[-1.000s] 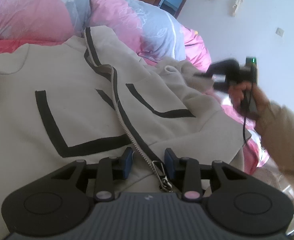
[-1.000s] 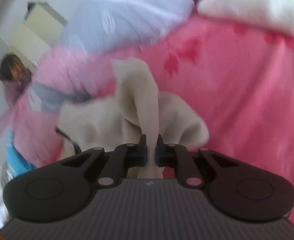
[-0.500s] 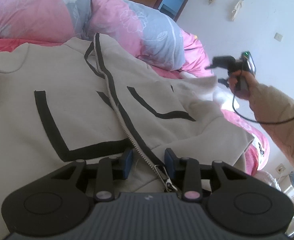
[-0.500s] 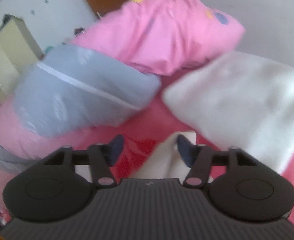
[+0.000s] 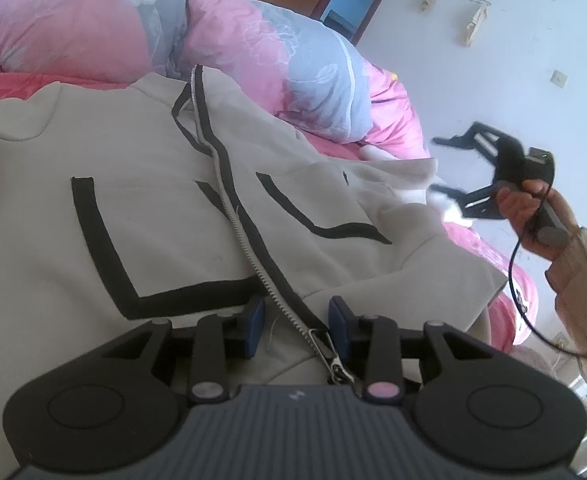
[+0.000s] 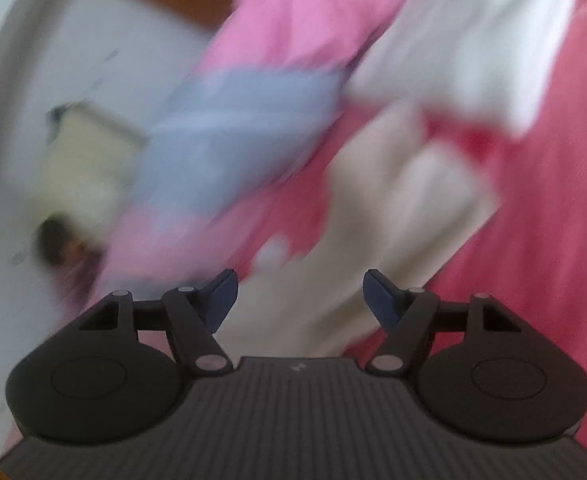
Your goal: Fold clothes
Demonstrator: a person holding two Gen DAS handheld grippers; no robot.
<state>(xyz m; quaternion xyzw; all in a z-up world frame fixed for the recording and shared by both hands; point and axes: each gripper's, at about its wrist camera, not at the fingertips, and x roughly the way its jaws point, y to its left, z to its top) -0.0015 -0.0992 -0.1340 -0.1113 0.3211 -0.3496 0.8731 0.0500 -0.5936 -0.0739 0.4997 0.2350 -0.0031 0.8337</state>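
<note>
Where the left wrist camera looks along its fingers, a beige zip-up fleece jacket with black angular stripes lies spread front-up on a red-pink bedsheet. The left gripper sits at the jacket's bottom hem, its blue pads part open, with the hem fabric and the metal zipper pull between them; whether the pads actually pinch the cloth cannot be told. Behind the jacket lies a rolled pink and grey floral quilt. At the right, a hand in a beige sleeve holds the right gripper in the air past the jacket's sleeve end, its jaws apart and empty.

In the right wrist view, heavily blurred, the right gripper has its jaws opening wide, with nothing pressed between the pads. Beige jacket cloth lies below and beyond them on the pink sheet, beside a white pillow.
</note>
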